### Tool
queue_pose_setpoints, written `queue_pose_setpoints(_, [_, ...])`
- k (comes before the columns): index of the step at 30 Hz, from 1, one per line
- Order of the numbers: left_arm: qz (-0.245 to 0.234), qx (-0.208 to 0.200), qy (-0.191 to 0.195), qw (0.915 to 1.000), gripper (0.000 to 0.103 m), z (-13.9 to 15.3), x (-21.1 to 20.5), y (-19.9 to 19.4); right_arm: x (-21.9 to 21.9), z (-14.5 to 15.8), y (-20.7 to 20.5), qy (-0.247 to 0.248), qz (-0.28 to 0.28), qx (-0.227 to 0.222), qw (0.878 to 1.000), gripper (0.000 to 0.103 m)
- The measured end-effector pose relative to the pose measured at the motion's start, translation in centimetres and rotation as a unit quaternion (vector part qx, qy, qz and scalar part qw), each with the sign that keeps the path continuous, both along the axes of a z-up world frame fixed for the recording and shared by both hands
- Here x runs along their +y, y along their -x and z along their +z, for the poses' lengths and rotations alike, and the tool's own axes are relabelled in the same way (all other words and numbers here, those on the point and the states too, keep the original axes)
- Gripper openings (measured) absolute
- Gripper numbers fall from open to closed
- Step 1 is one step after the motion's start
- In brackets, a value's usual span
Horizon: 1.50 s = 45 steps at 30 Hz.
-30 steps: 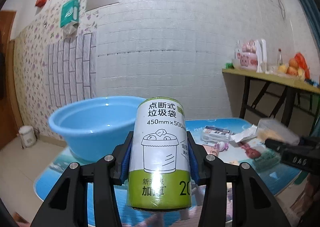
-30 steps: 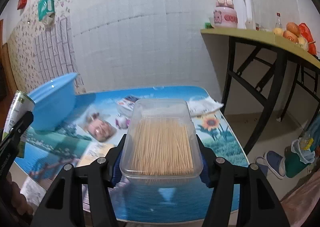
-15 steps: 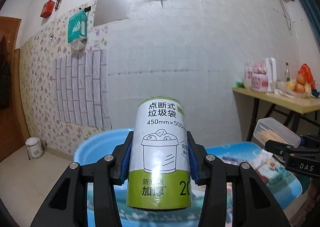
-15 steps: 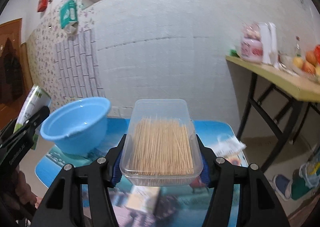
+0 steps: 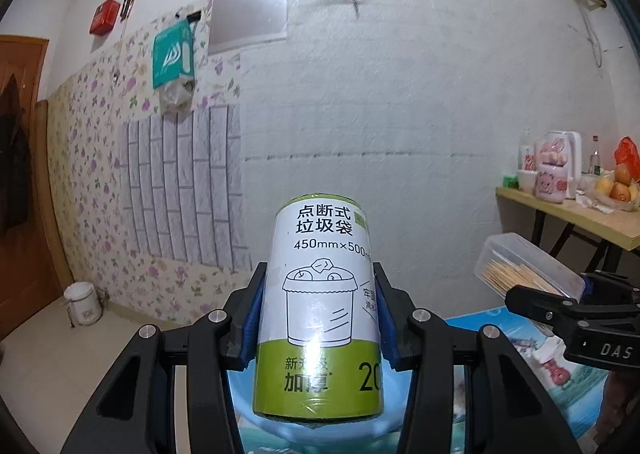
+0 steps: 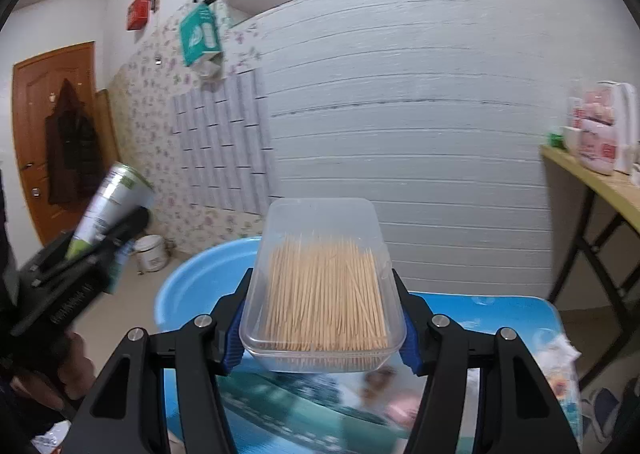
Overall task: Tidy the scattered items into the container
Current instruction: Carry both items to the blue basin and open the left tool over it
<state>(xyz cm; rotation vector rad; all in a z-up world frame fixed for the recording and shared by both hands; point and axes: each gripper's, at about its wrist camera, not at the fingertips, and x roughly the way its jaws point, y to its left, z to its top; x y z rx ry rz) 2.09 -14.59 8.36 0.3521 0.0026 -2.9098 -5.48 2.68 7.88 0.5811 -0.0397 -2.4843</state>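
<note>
My left gripper is shut on a green-and-white roll of trash bags, held upright in the air above the light blue basin, of which only a strip shows below the roll. My right gripper is shut on a clear plastic box of toothpicks, held above the table with the blue basin just ahead and left of it. The toothpick box also shows in the left wrist view, and the roll in the right wrist view.
The table has a blue printed cover with a white packet at its right edge and a pink item. A wooden side table with fruit and jars stands to the right. A small white bin sits by the wall.
Both grippers have risen and tilted up with their loads. The basin has dropped toward the bottom of the left view and come closer in the right view.
</note>
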Motion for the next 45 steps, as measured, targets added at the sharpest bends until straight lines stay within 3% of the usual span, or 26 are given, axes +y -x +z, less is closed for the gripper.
queue_pose_setpoints(9, [0.015, -0.056, -0.036, 0.9976, 0.045, -4.1, -3.4, 2.7, -5.0, -0.7, 0.9, -0.026, 0.033, -0.023, 0.999, 0.062])
queue_pose_setpoints(24, [0.019, -0.115, -0.022, 0.9929, 0.045, -7.3, -6.0, 7.8, -10.5, -4.6, 6.0, -0.078, 0.053, -0.057, 0.994, 0.062])
queue_pose_setpoints(30, [0.015, -0.121, -0.028, 0.9922, 0.046, -8.3, -6.6, 8.7, -12.1, -5.8, 7.6, -0.088, 0.058, -0.066, 0.992, 0.062])
queue_pose_setpoints(31, [0.016, -0.118, -0.028, 0.9925, 0.047, -8.3, -6.8, 8.8, -12.4, -6.0, 7.8, -0.090, 0.059, -0.068, 0.992, 0.062])
queue_pose_setpoints(35, [0.017, -0.097, -0.008, 0.9951, 0.073, -7.7, -6.5, 8.4, -12.9, -6.6, 7.9, -0.097, 0.063, -0.074, 0.990, 0.062])
queue_pose_setpoints(45, [0.021, -0.091, -0.017, 0.9955, 0.074, -7.3, -7.5, 7.6, -13.2, -7.2, 8.0, -0.103, 0.063, -0.086, 0.989, 0.062])
